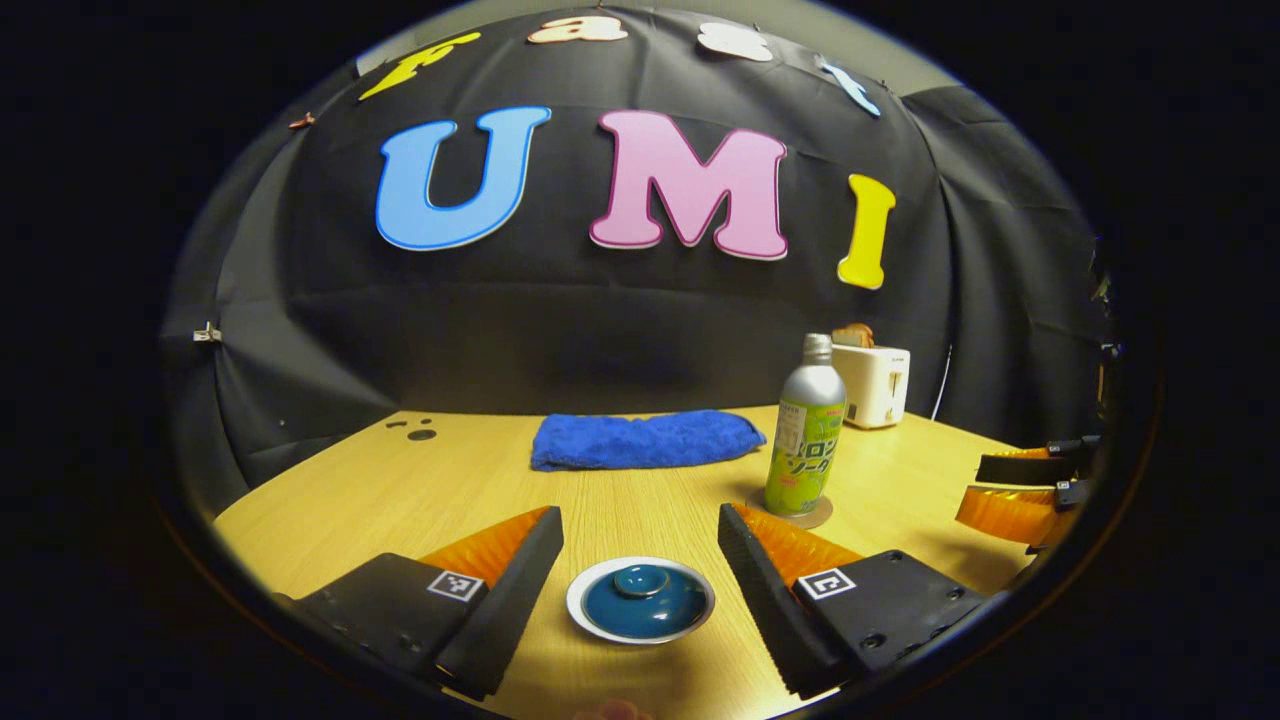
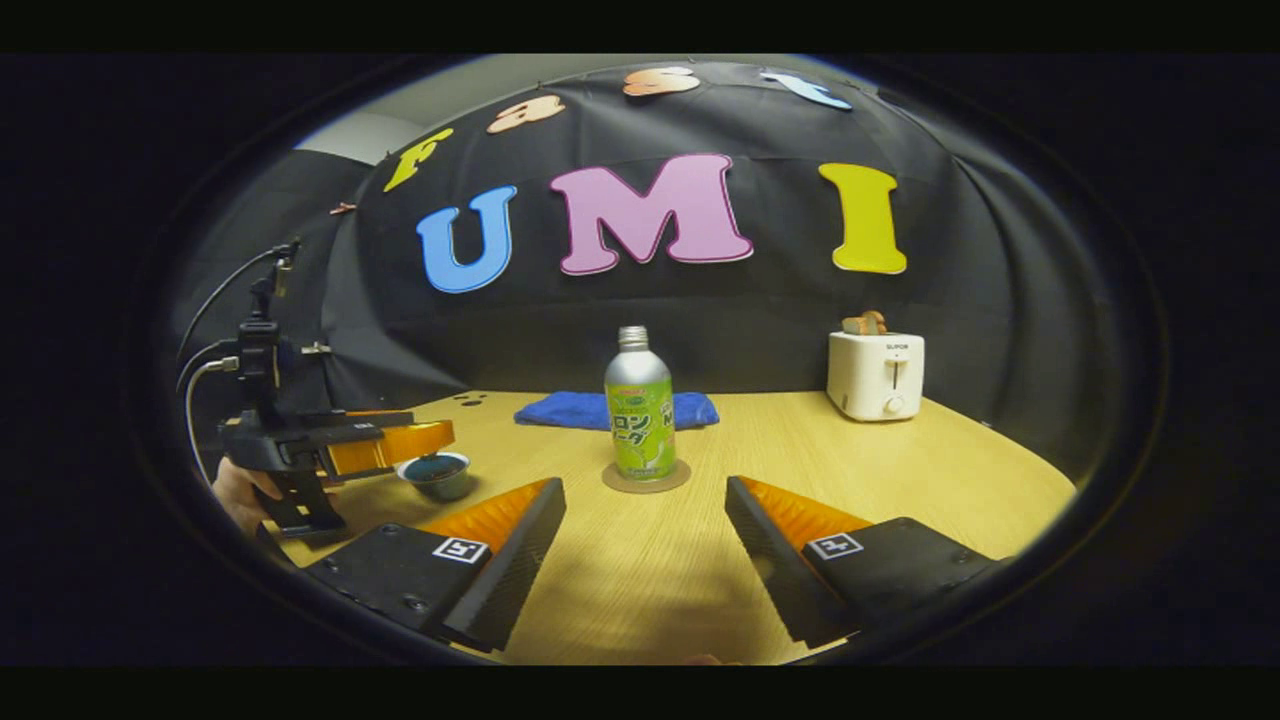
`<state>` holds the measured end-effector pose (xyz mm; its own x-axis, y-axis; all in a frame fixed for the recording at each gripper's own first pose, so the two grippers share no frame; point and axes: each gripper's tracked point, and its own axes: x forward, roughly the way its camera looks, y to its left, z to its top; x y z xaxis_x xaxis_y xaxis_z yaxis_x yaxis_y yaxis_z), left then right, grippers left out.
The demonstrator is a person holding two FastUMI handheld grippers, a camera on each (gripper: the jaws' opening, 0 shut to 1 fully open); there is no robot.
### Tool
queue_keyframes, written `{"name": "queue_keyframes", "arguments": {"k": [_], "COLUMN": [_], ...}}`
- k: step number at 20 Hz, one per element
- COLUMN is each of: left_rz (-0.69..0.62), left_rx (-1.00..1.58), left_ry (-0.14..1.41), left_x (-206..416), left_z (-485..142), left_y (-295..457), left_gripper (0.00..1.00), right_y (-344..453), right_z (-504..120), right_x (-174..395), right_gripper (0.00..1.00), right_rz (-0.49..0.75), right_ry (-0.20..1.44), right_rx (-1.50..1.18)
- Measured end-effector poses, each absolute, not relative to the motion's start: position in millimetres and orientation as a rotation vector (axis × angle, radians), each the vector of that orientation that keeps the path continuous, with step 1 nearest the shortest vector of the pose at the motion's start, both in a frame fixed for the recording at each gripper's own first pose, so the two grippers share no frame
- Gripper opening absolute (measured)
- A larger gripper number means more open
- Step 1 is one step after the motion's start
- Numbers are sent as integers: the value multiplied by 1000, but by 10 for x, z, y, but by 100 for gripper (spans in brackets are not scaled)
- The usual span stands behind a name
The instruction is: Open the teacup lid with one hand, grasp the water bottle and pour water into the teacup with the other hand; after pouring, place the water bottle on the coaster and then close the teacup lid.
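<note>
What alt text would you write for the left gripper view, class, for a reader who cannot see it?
Open tongs flank a lidded blue teacup on a wooden table. Behind stand a green water bottle on a coaster, a blue towel and a white toaster.

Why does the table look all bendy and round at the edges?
In the left gripper view the fisheye lens curves the pale wooden table, and light glints off the blue teacup lid; the right gripper view bends the table too, and the green-labelled silver bottle looks sharp.
</note>
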<state>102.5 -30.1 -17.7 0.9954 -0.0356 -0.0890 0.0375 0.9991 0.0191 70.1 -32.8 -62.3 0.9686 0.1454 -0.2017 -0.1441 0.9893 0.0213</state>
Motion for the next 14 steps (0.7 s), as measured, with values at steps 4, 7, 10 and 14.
{"name": "queue_keyframes", "arguments": {"k": [4, 7, 10, 14], "left_rz": [3, 10, 50, 78], "left_rx": [43, 23, 28, 21], "left_ry": [6, -23, -61, -93], "left_x": [717, 474, 180, -142], "left_z": [143, 271, 359, 360], "left_y": [-259, -327, -336, -354], "left_gripper": [98, 98, 98, 98], "right_y": [-346, -315, -300, -319], "right_z": [-385, -218, -77, 3], "right_x": [639, 519, 373, 172], "right_gripper": [100, 99, 99, 99], "right_rz": [122, 121, 117, 114], "right_ry": [163, 141, 112, 92], "right_rx": [-12, -20, -58, -67]}}
